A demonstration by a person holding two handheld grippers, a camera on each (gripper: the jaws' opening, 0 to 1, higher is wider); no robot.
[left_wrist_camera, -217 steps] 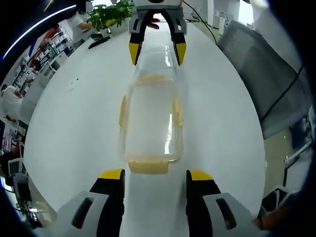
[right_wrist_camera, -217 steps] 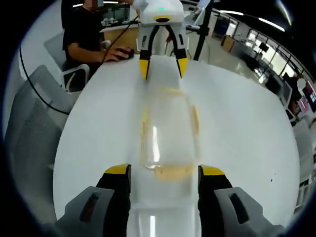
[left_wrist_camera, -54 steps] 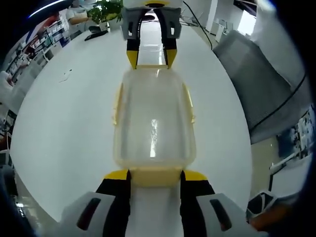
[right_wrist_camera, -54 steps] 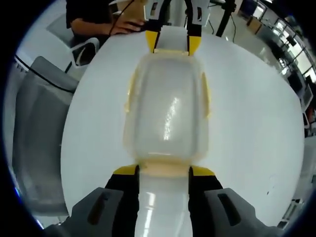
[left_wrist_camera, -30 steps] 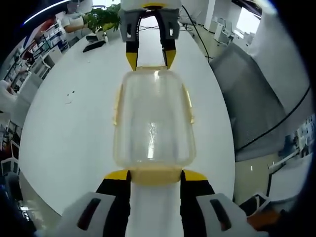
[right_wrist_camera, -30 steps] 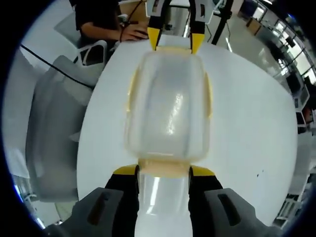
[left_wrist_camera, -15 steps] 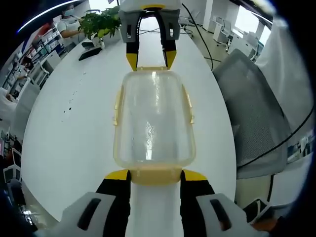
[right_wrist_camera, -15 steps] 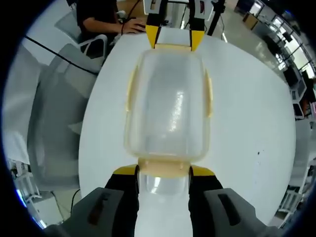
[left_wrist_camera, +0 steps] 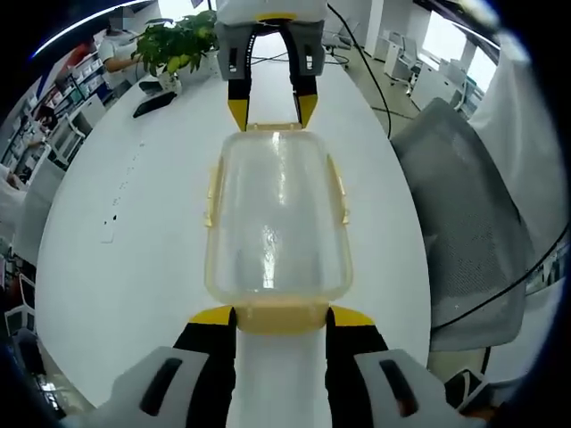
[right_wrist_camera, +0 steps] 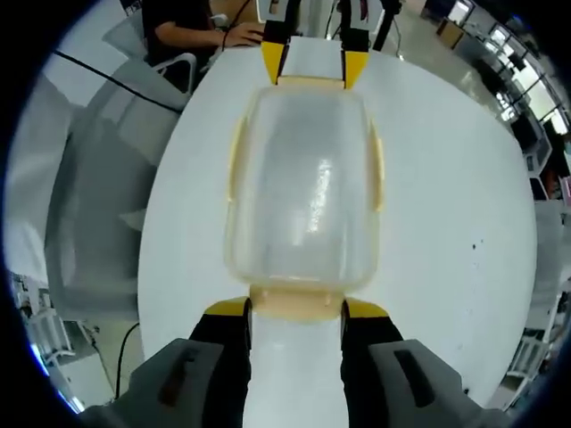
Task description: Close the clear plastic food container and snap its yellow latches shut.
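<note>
In the left gripper view, the clear plastic container (left_wrist_camera: 277, 218) sits at the centre, above the white table (left_wrist_camera: 134, 232), with its lid on. The left gripper (left_wrist_camera: 272, 316) rises from 6 o'clock, its yellow-tipped jaws set one on each side of the near yellow latch (left_wrist_camera: 272, 315) and touching it, clamped on that end tab. At 12 o'clock the right gripper (left_wrist_camera: 272, 109) comes in, its jaws gripping the far latch (left_wrist_camera: 273, 127). A grey chair (left_wrist_camera: 468, 223) stands at 3 o'clock and a green plant (left_wrist_camera: 178, 40) at 11 o'clock. In the right gripper view, the container (right_wrist_camera: 303, 192) again lies centred over the table (right_wrist_camera: 446, 223); the right gripper (right_wrist_camera: 294, 308) at 6 o'clock has its jaws closed against the near latch (right_wrist_camera: 294, 303), while the left gripper (right_wrist_camera: 314, 64) holds the far end at 12 o'clock. A seated person (right_wrist_camera: 183, 22) shows at 11 o'clock, a grey chair (right_wrist_camera: 94, 196) at 9 o'clock.
</note>
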